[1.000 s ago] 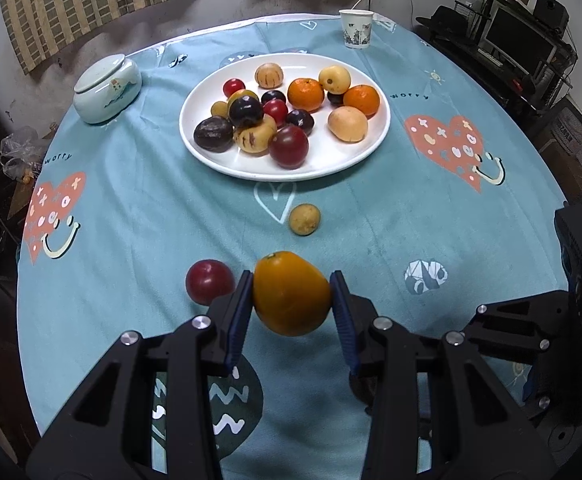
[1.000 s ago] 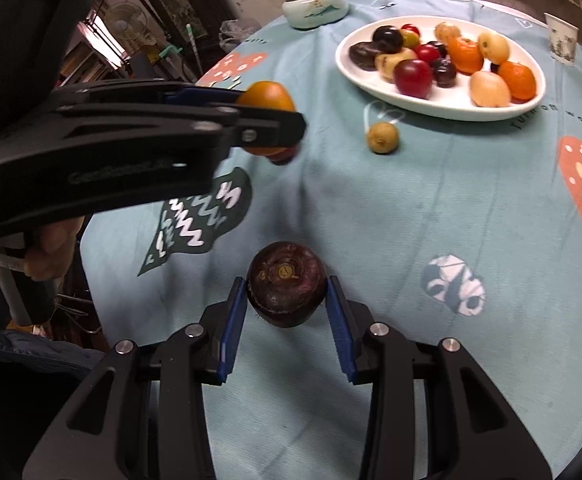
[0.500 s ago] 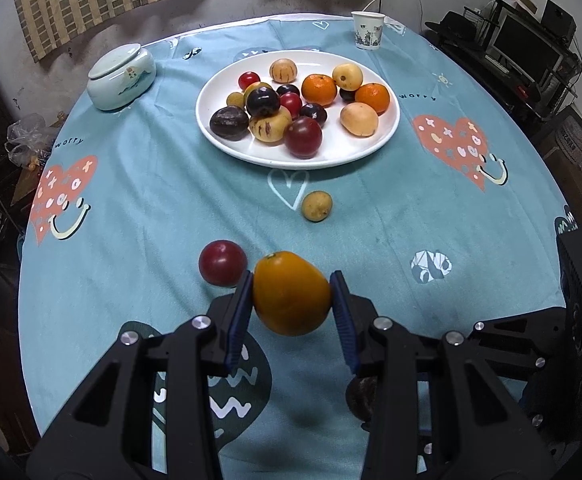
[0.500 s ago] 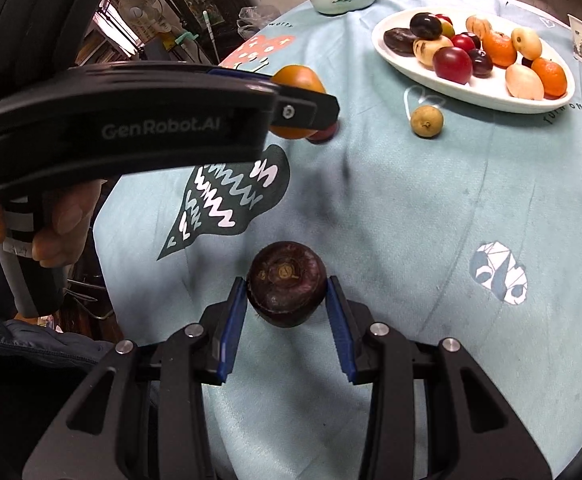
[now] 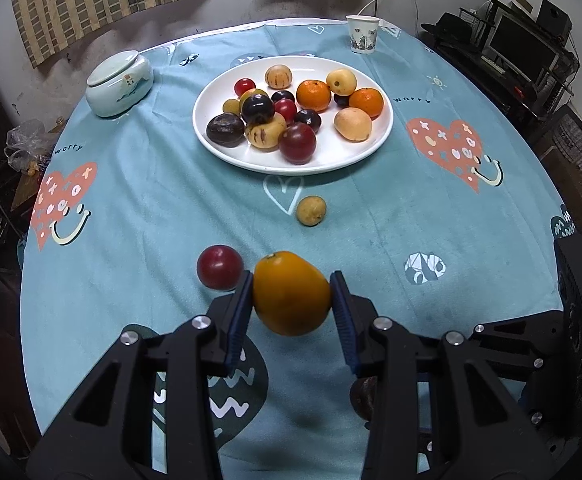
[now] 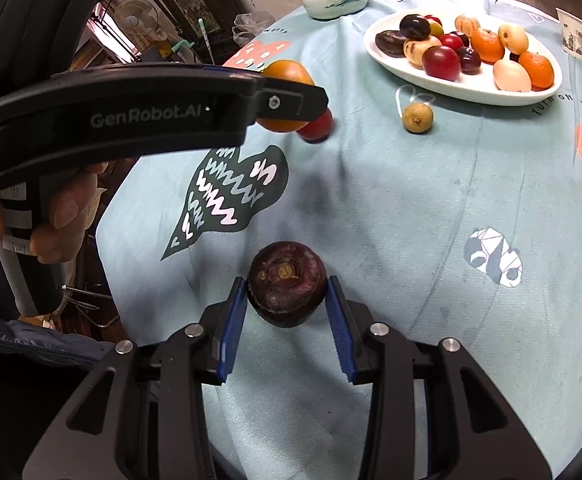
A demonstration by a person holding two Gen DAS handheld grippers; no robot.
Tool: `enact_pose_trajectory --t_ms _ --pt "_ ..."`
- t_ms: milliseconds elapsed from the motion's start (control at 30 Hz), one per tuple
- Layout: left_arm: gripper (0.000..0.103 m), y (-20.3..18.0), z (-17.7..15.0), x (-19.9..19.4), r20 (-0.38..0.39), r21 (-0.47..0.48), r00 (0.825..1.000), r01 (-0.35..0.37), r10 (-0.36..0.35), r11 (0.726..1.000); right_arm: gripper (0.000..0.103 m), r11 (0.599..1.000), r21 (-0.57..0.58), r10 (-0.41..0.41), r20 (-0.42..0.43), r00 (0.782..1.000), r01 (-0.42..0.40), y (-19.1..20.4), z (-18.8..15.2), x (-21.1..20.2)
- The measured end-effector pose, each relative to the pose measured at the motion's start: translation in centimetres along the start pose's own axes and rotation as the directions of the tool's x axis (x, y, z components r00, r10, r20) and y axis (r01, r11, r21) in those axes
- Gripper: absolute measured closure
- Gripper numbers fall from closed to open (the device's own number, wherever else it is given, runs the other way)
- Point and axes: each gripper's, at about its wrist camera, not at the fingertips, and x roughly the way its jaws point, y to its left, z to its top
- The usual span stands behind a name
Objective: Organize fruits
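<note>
The left gripper (image 5: pixel 291 304) is clamped narrow on an orange persimmon-like fruit (image 5: pixel 291 293), carried clear above the table's near edge. The right gripper (image 6: pixel 287 300) is closed the same way on a dark purple mangosteen-like fruit (image 6: pixel 287 283), its stem scar facing the camera, also off the cloth near that edge. In both cases the blue pads sit on opposite flanks at the widest girth.

Judging by its smooth, glossy skin, the orange fruit is probably slippery and firm but bruisable, so a hold across its middle looks safest; a hold nearer the tapered lower end could let it squirt out. The dark fruit looks matte, rough and hard-shelled, so it should grip well and tolerate pressure. Both look light enough for a pinch alone.

A red plum (image 5: pixel 219 267) lies on the tablecloth (image 5: pixel 131 184) just left of the left gripper's near finger, and a small tan longan-like fruit (image 5: pixel 311 210) rests between the grippers and the white plate (image 5: pixel 371 152). The plate stands toward the far edge, heaped with oranges, plums and pale fruits; free room shows along its near-right rim.

Readable writing: "GenRobot.AI" on the side of the left gripper in the right wrist view, and "worry" printed on the cloth beside the heart motifs. A paper cup (image 5: pixel 363 34) at the far edge bears a picture, its text illegible.
</note>
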Motion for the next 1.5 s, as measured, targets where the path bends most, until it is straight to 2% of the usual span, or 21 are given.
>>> enact_pose_trajectory --t_ms 900,1500 --pt "0.064 0.0 0.4 0.5 -0.011 0.001 1.000 0.013 -0.013 1.000 0.062 1.000 0.011 0.010 -0.008 1.000 -0.010 -0.3 0.0 0.2" --pt "0.064 0.2 -0.2 -0.9 0.012 -0.007 1.000 0.007 -0.007 1.000 0.062 1.000 -0.001 0.015 0.001 1.000 -0.015 0.5 -0.2 -0.1"
